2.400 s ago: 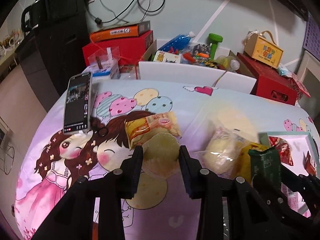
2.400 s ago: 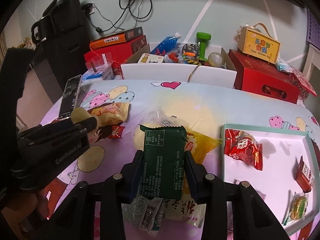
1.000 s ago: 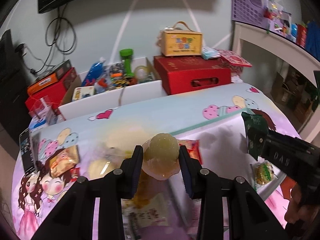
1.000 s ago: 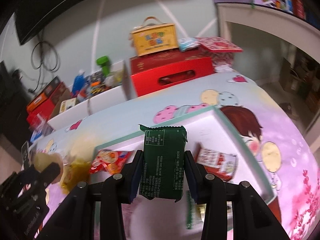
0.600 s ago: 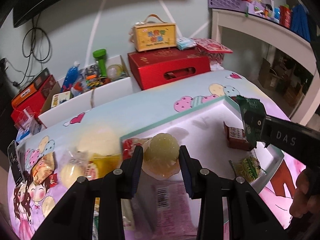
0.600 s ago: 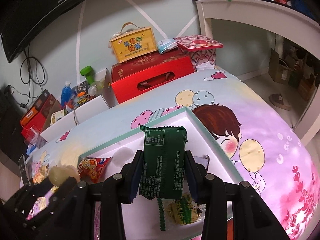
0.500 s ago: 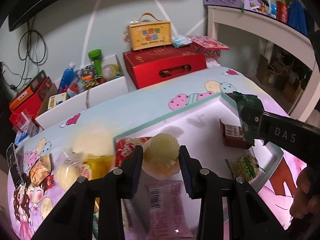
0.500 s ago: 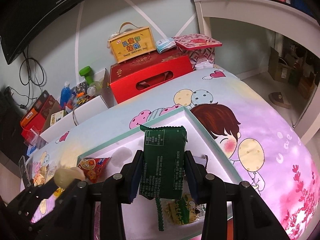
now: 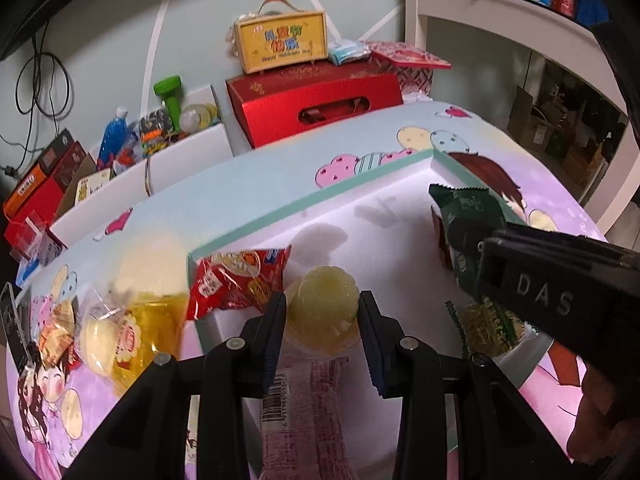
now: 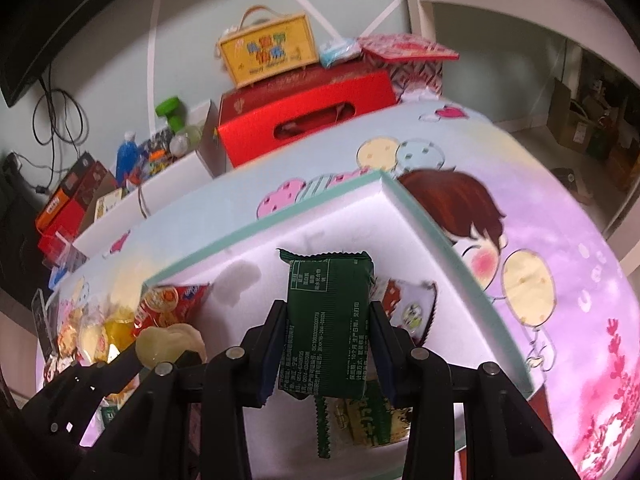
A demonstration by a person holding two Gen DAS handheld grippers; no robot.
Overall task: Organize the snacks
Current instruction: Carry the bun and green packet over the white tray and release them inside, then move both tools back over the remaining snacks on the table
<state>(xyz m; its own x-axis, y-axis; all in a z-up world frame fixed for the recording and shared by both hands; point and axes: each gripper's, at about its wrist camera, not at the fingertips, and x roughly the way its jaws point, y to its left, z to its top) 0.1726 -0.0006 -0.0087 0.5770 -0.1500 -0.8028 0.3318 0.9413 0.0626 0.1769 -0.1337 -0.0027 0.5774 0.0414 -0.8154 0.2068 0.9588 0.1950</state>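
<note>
Translucent yellow, smooth and domed, the jelly cup point(image 9: 322, 300) is squeezed between the fingers of my left gripper point(image 9: 322, 320) above the white tray point(image 9: 312, 202) with the mint-green rim. My right gripper point(image 10: 330, 344) is clamped on a dark green crinkled foil packet point(image 10: 328, 320) (printed with small text), also above the tray. Inside the tray lie a glossy red snack bag point(image 9: 236, 280), a pink wrapped bar point(image 9: 304, 412) and a green-yellow packet point(image 9: 490, 324).
</note>
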